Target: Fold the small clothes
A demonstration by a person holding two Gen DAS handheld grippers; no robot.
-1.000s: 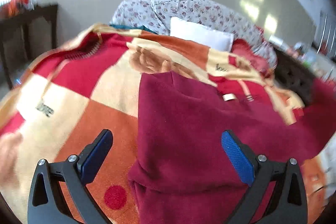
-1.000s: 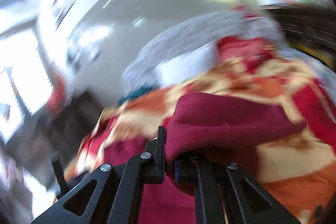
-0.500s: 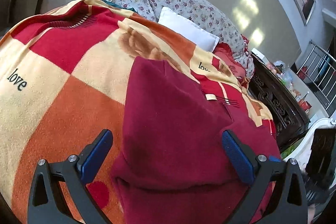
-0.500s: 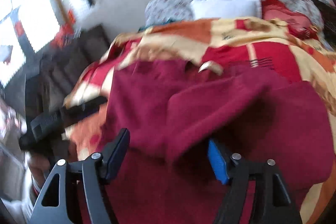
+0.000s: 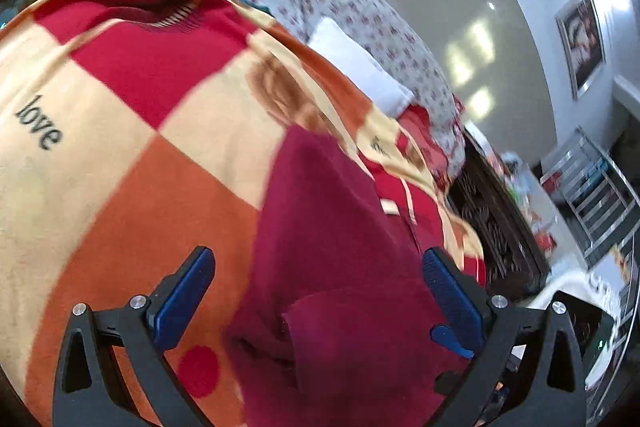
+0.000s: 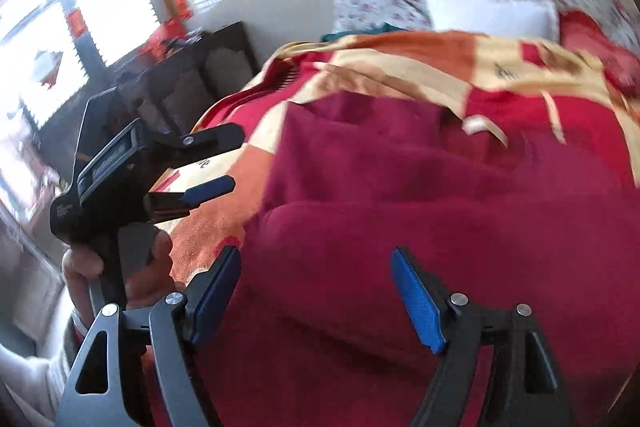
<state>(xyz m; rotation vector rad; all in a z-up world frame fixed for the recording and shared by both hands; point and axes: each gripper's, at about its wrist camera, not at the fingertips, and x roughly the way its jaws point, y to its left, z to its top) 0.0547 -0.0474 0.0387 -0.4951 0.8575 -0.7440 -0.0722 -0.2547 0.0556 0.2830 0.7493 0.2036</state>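
Note:
A dark red fleece garment (image 5: pixel 340 267) lies partly folded on a checked orange, red and cream blanket (image 5: pixel 132 163). In the right wrist view the garment (image 6: pixel 440 211) fills the middle, with one layer folded over the other. My left gripper (image 5: pixel 316 291) is open and empty, its blue pads hovering over the garment's near left edge. It also shows in the right wrist view (image 6: pixel 216 163), held in a hand at the left. My right gripper (image 6: pixel 316 291) is open and empty just above the folded layer.
The blanket covers a bed with floral pillows (image 5: pixel 360 11) and a white pillow (image 6: pixel 492 15) at the far end. A dark carved wooden bed frame (image 5: pixel 500 227) runs along the right. A dark sideboard (image 6: pixel 180 75) stands by bright windows at the left.
My right gripper let go of the garment fold and opened, leaving the fold lying on the garment. My left gripper stayed open and tilted left.

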